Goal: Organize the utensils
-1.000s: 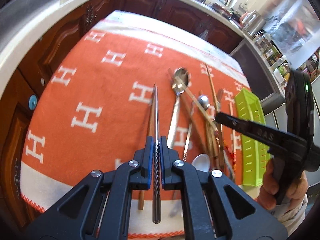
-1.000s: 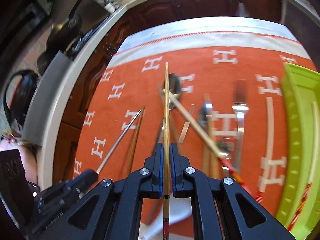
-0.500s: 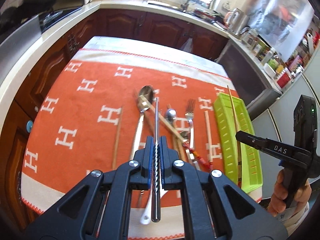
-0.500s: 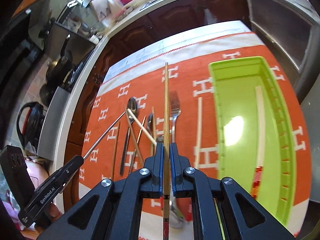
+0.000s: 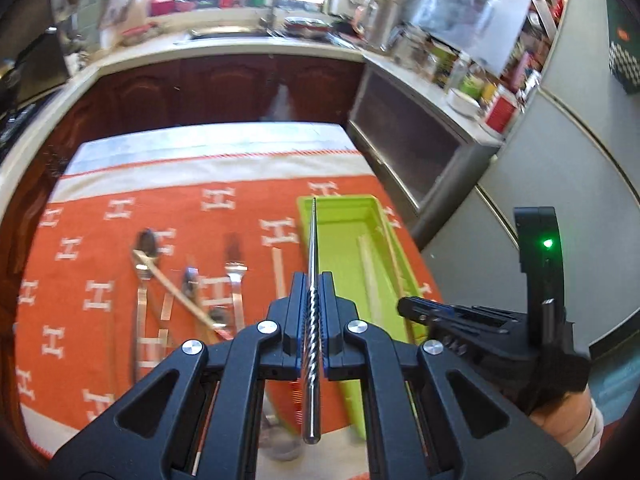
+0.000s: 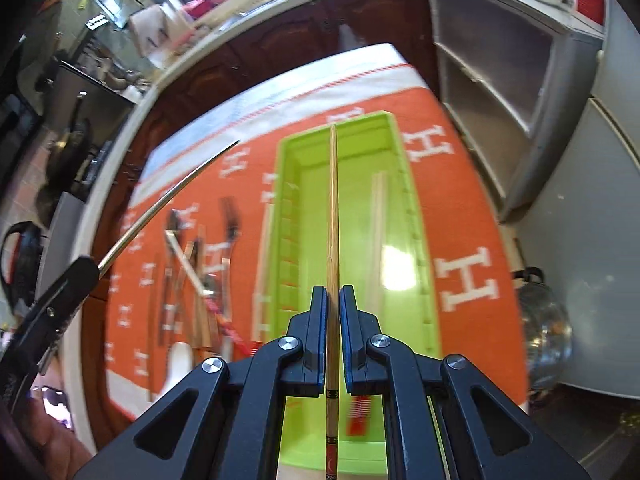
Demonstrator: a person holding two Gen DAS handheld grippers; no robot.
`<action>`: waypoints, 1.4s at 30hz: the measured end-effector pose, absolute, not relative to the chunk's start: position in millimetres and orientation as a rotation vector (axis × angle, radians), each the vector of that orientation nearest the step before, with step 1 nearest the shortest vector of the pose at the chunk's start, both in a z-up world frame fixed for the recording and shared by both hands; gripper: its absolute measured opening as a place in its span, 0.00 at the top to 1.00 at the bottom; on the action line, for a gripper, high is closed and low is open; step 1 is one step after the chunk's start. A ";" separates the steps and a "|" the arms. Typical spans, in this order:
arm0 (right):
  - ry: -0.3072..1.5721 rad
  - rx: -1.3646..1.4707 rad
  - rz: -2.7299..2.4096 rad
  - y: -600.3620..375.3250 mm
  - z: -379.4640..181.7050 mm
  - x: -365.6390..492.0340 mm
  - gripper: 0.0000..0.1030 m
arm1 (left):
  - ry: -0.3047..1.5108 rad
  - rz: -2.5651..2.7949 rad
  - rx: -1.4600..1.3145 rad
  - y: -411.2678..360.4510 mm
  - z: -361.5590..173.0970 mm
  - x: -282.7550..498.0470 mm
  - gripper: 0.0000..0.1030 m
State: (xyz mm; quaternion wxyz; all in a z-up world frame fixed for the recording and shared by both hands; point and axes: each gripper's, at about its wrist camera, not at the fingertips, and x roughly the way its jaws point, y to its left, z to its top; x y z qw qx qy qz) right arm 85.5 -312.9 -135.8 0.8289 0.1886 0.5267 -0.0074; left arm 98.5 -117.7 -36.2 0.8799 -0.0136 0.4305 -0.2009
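Note:
My left gripper [image 5: 311,294] is shut on a metal chopstick [image 5: 313,248] with a twisted grip, held above the left rim of the green tray [image 5: 344,216]. My right gripper [image 6: 333,308] holds a wooden chopstick [image 6: 333,200] lengthwise over the green tray [image 6: 412,208]; a thin gap shows beside the stick between its pads. A pale chopstick [image 6: 376,240] lies in the tray. Spoons, a fork [image 5: 234,276] and more chopsticks lie on the orange cloth [image 5: 120,240] left of the tray.
The cloth covers a small table, with dark wooden cabinets [image 5: 224,88] beyond. Grey shelving [image 6: 492,92] and a fridge stand to the right. A steel kettle [image 6: 544,336] sits low at the right of the table.
Both grippers have moved right with their chopsticks, from over the utensil pile to the green tray. The right gripper's pads look slightly looser around the wooden chopstick.

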 end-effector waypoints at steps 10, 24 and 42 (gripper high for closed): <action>1.088 0.455 -0.057 -349.7 -146.8 75.5 0.81 | 1.057 -0.437 -0.023 -178.5 -100.6 115.9 0.96; 1.056 0.482 -0.098 -359.8 -136.7 53.8 0.77 | 1.147 -0.496 0.018 -161.4 -122.1 105.1 0.96; 1.119 0.437 -0.020 -307.7 -152.2 57.3 0.78 | 1.193 -0.322 0.009 -77.9 -120.8 104.0 0.96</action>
